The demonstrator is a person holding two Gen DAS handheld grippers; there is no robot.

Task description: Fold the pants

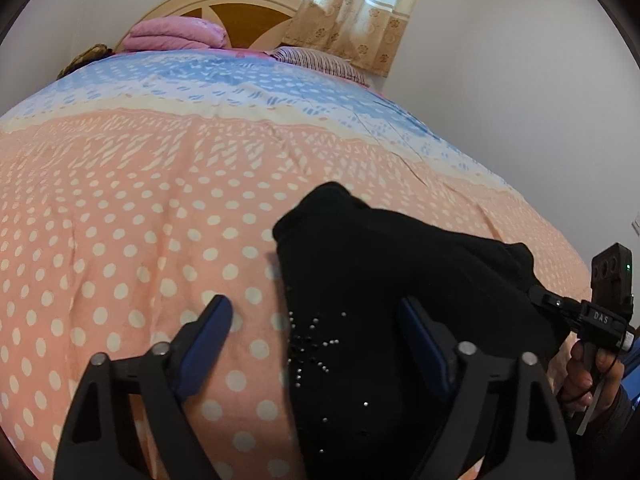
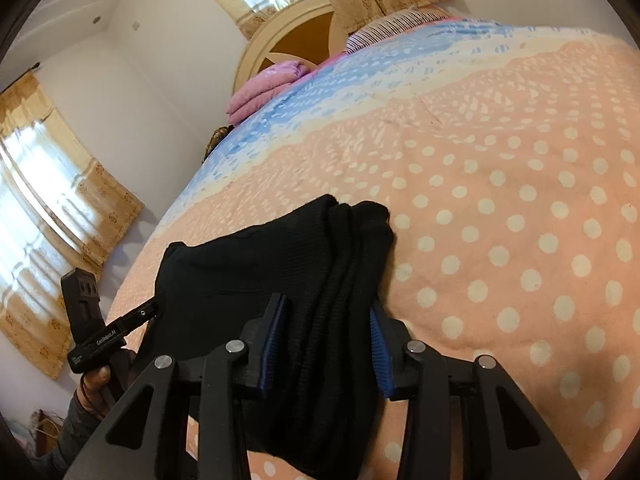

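Mostly folded: black pants (image 2: pixel 280 280) bundled near on bedspread (image 2: pixel 500 200), left gripper (image 1: pixel 316 344) wide open, right gripper (image 2: pixel 328 344) open astride thick edge, unclamped.

1. Pants (image 1: pixel 372 280): solid black throughout; small silver-white studs scattered on the portion nearest my left gripper (image 1: pixel 316 328).
2. Bedspread (image 1: pixel 120 208): peach-pink with white polka dots near me; further up, white dashes on peach, a cream band, then blue with white flecks.
3. My left gripper: black frame, dark blue pads (image 1: pixel 208 340). My right gripper (image 2: pixel 326 340): black frame, brighter blue ribbed pads (image 2: pixel 272 340).
4. Folded quilt (image 1: pixel 176 34): plain pink-lilac.
5. Pillow (image 1: pixel 320 60): white with fine dark stripes.
6. Curtains (image 1: pixel 352 12): tan with a small floral motif, white sheer centre.
7. Headboard (image 1: pixel 240 20): cream frame, brown panels.
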